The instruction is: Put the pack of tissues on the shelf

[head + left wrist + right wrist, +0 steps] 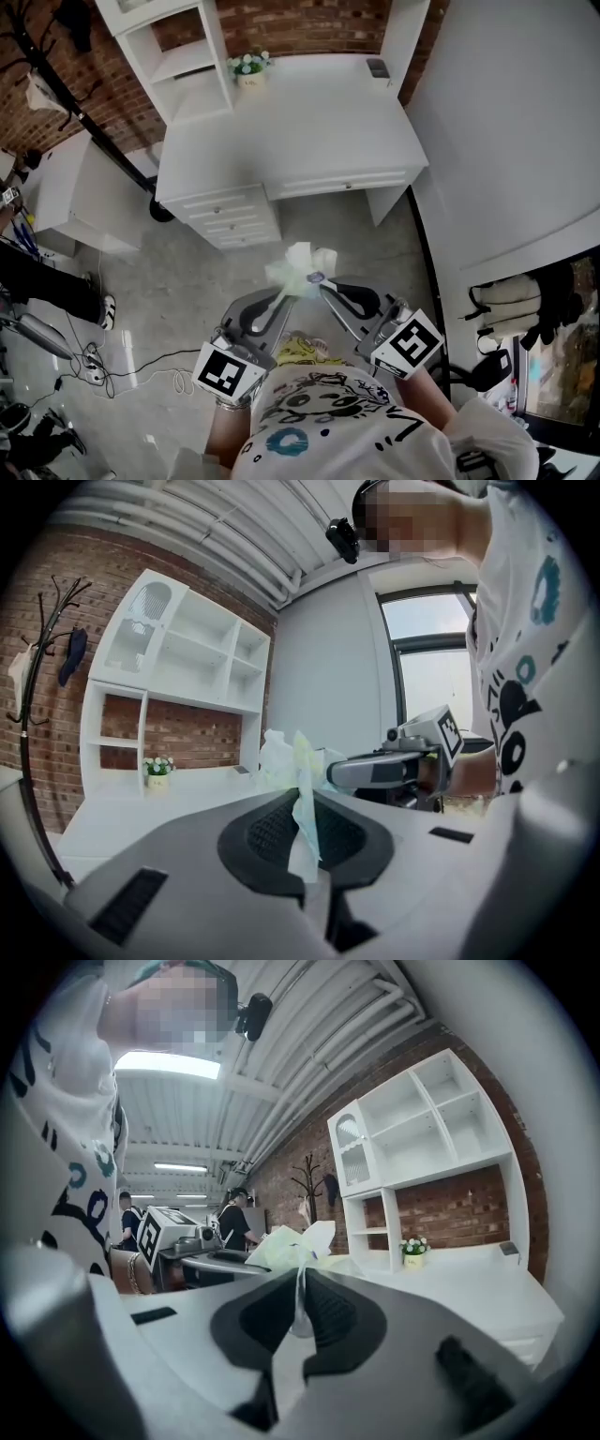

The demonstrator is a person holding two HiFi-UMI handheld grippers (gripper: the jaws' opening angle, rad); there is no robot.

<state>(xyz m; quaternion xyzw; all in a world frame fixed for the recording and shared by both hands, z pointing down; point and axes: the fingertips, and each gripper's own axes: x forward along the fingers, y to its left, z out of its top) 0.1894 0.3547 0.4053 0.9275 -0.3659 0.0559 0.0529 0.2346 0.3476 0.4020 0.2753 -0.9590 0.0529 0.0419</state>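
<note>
In the head view the pale green and white pack of tissues [301,269] hangs in the air in front of me, over the floor before the white desk [291,122]. My left gripper [287,292] is shut on its left edge. My right gripper [320,281] is shut on its right edge. In the left gripper view the thin wrapper edge [302,808] is pinched between the dark pads, and the right gripper [380,771] shows beyond it. The right gripper view shows the pack [286,1244] bunched above the pinching jaws. The white shelf unit [422,1138] stands on the desk against the brick wall.
A small pot of flowers [248,67] and a small grey device [378,67] sit at the back of the desk. Drawers [230,217] are under its left side. A coat rack [42,667] stands to the left. People [232,1222] stand far off.
</note>
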